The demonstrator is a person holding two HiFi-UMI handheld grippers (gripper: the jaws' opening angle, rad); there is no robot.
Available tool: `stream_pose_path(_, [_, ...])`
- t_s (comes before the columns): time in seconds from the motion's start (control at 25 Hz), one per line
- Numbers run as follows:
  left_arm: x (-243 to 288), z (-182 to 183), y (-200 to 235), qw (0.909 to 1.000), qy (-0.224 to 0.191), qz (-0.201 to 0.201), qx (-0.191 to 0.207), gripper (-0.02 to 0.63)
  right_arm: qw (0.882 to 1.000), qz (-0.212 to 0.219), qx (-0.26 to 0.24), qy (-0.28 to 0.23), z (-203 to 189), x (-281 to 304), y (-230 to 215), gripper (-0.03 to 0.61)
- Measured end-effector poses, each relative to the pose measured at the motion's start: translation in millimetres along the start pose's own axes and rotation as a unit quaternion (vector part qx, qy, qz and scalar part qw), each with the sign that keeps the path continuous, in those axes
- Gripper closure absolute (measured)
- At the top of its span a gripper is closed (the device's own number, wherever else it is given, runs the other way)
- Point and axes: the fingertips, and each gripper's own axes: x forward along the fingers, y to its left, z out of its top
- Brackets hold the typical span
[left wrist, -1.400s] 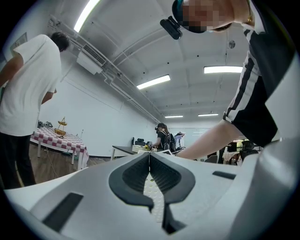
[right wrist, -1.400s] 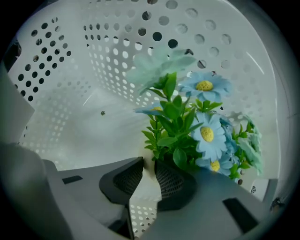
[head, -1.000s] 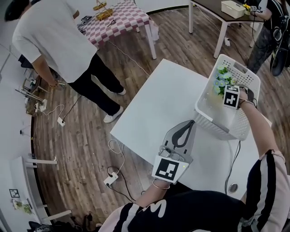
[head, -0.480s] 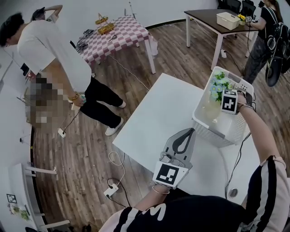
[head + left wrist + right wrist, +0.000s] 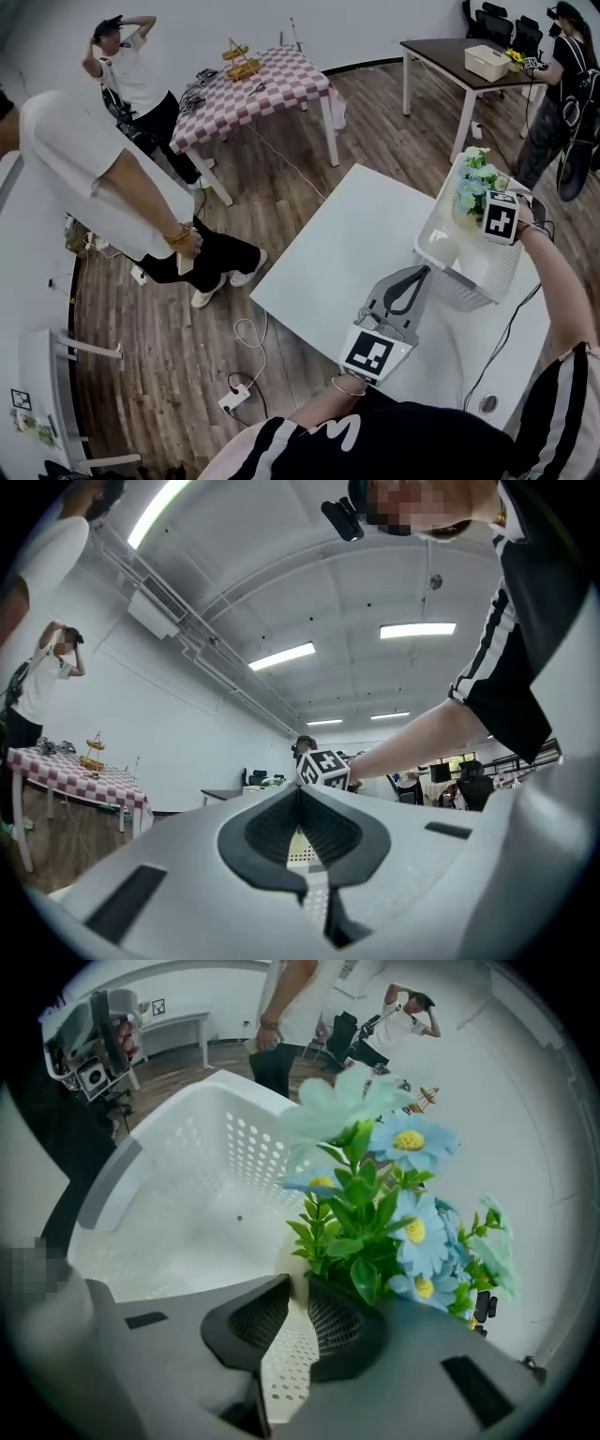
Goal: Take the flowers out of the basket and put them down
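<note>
right claw [image 5: 299,1279]: is being kept clenched on the flowers, the rim of their pale pot [image 5: 288,1262] being pinched between the two dark ribbed pads [image 5: 337,1321]; the claw is being pointed steeply downward.
flowers [image 5: 394,1194]: pale blue blooms with yellow hearts and green leaves are being held up just past the right claw's tips, spreading to that claw's right side in its own view; from the head view they are being shown beside the claw's marker cube [image 5: 500,222], topping the basket's far rim.
basket [image 5: 450,281]: the white perforated tub is being seen directly beneath the right claw, its mouth open upward and its floor well below the pot. Whether the pot is clear of the rim cannot be told.
left claw [image 5: 299,787]: is being kept closed and empty, its tips touching; it is being held roughly level, aimed at the basket's near wall, which is showing through the gap behind its pads. Whether tip and wall are touching cannot be told.
table [image 5: 347,244]: the white top is lying under both claws and is bearing the basket.
checked table [image 5: 272,80]: is standing well apart, far beyond the left claw, on the wooden floor.
people: several are standing around the room, well away from both claws.
</note>
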Motion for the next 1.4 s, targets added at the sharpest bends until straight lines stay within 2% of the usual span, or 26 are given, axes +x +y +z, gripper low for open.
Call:
stream_pose_path(0.4, [4,6,-15,0.9987,-0.015,-0.048,-0.001,0.607,0.999,-0.03,0.03,0.0,-6,-50,-3,0.503])
stream_pose_path(0.72, [19,10,-44,0.9957,-0.026,-0.088,-0.007,0.607,0.997,-0.047,0.062,0.019,-51,-80,0,0.503])
stream_pose_path(1.04, [38,4,-59,0.9929,-0.021,-0.115,-0.022,0.608,0.993,-0.061,0.101,0.026,-94,-94,1,0.503])
stream_pose_path(1.4, [52,-5,-95,0.9884,-0.012,-0.15,-0.022,0.608,0.987,-0.065,0.143,0.041,-153,-102,22,0.503])
